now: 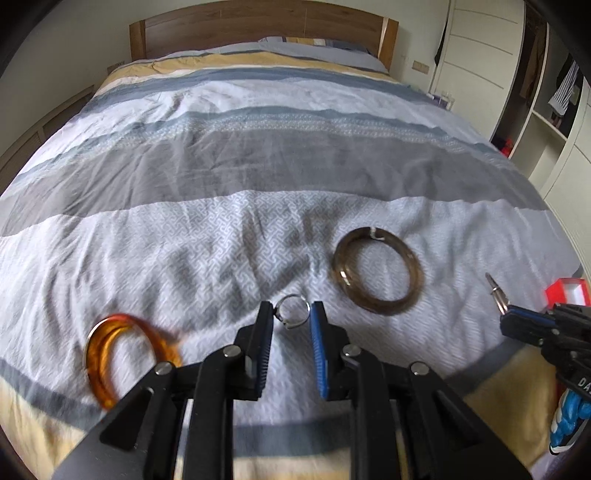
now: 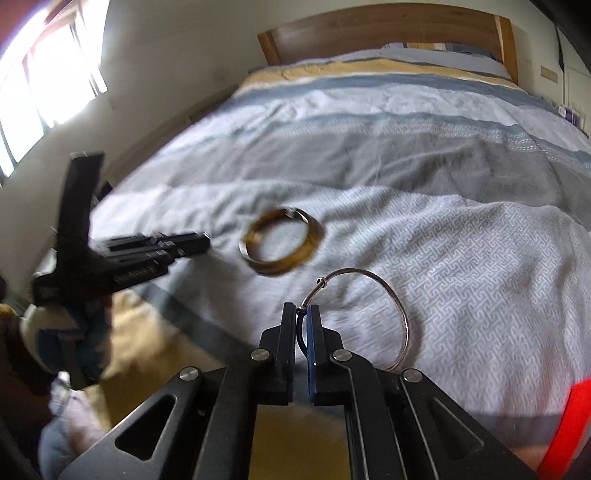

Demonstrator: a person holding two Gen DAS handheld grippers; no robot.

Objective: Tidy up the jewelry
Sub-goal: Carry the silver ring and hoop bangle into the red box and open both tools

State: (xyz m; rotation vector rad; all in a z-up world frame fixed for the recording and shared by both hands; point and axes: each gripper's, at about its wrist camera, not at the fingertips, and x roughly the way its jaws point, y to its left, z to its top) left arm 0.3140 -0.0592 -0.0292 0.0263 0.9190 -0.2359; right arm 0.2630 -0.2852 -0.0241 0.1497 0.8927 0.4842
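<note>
The only legible writing is white lettering "DA", cut off at the frame edge, on the body of the right gripper (image 1: 517,319) in the left wrist view.

The left gripper (image 1: 291,314) reaches forward low over the bed (image 1: 258,166), its jaws spread moderately, with a small silver ring (image 1: 293,311) framed between the fingertips; whether the pads touch it cannot be told. To its left, close by, an amber bangle (image 1: 122,356) lies flat on the duvet (image 2: 461,258). Ahead and to its right lies a dark brown bangle (image 1: 376,271).

The right gripper (image 2: 301,314) has its jaws narrow, pinching a thin silver bangle (image 2: 391,306) near its small clasp; the hoop arcs off to its right. A red box (image 1: 567,290) sits at the bed's near right edge, just beyond it. Ahead of both grippers the duvet stretches wide to the wooden headboard (image 1: 258,33).
</note>
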